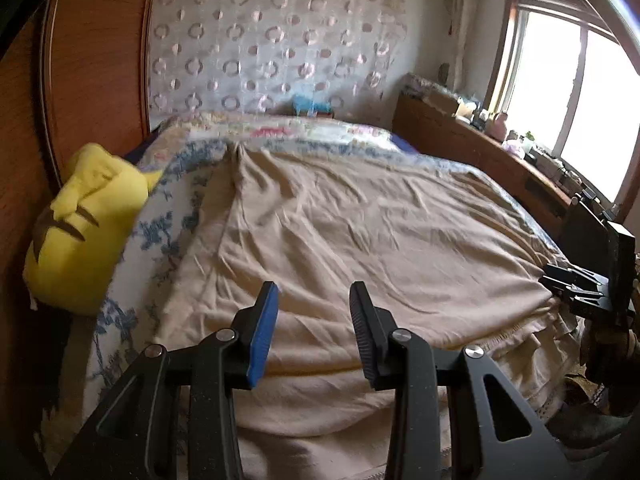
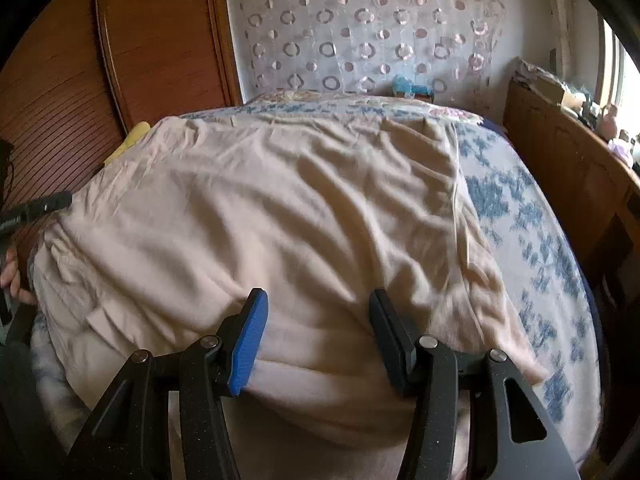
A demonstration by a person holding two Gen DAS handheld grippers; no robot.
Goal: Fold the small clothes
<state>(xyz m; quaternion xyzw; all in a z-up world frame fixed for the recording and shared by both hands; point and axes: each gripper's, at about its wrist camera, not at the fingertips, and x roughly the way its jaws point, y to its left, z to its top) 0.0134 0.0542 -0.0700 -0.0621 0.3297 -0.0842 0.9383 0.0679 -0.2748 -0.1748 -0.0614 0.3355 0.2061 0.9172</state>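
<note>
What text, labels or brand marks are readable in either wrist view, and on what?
None readable.
Beige garment: a small flap near its hem could be a label; no lettering shows.
Right gripper: a tiny mark on its black frame, too small to read.
Yellow plush: brown stitched face marks, not text.
Curtain: ring pattern only.
Items on the wooden ledge: blurred, nothing legible.

Bright window, wooden wardrobe, perhaps curtained wall.
</note>
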